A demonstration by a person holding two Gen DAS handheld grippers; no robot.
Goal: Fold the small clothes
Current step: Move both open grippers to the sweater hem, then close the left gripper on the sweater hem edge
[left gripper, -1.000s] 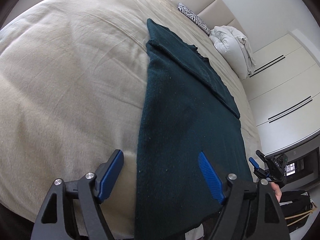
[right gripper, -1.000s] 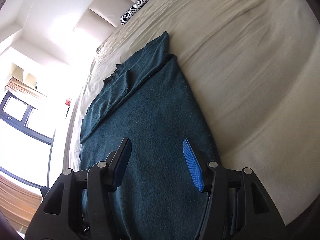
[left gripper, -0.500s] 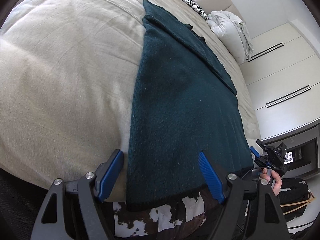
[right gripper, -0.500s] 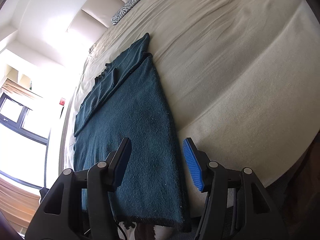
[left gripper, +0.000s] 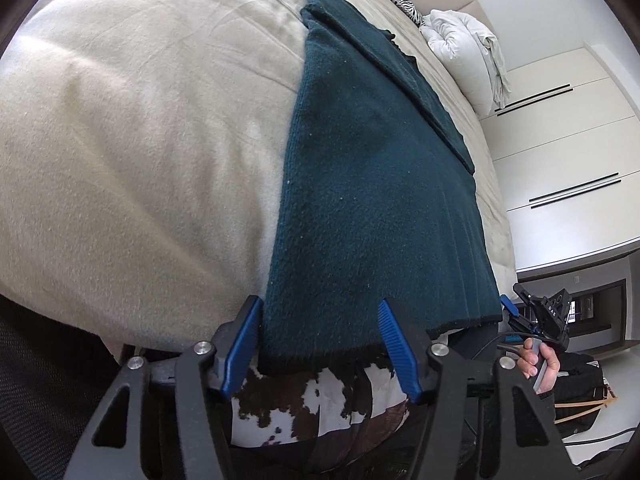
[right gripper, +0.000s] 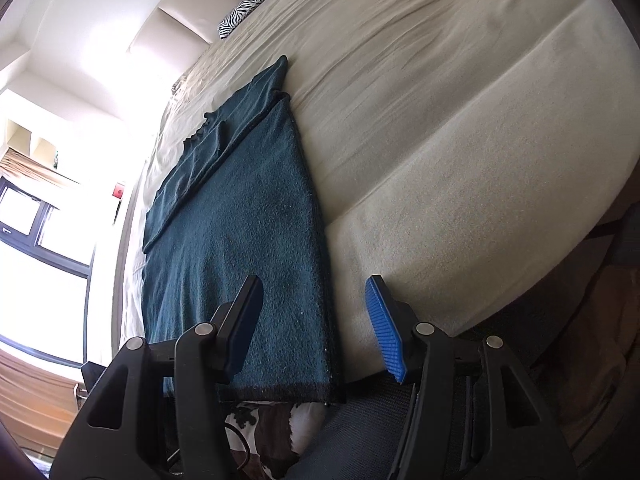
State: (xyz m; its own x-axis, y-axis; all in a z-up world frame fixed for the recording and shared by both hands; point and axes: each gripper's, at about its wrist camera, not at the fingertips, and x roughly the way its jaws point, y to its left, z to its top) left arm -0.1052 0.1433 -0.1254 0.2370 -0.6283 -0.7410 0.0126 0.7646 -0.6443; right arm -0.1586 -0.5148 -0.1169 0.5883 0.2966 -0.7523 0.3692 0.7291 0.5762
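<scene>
In the left wrist view, one dark teal garment is lying lengthwise on the beige bed, its near hem hanging at the bed's near edge, and the left gripper is narrowing its two blue fingers with the hem's left corner between them but not yet pinched; the right gripper is showing at the far right in one hand. In the right wrist view, the same single garment is stretching away on the left, one zebra-striped pillow is lying far off by the headboard, and the right gripper is hovering half open with two fingers straddling the hem's right corner, gripping nothing.
</scene>
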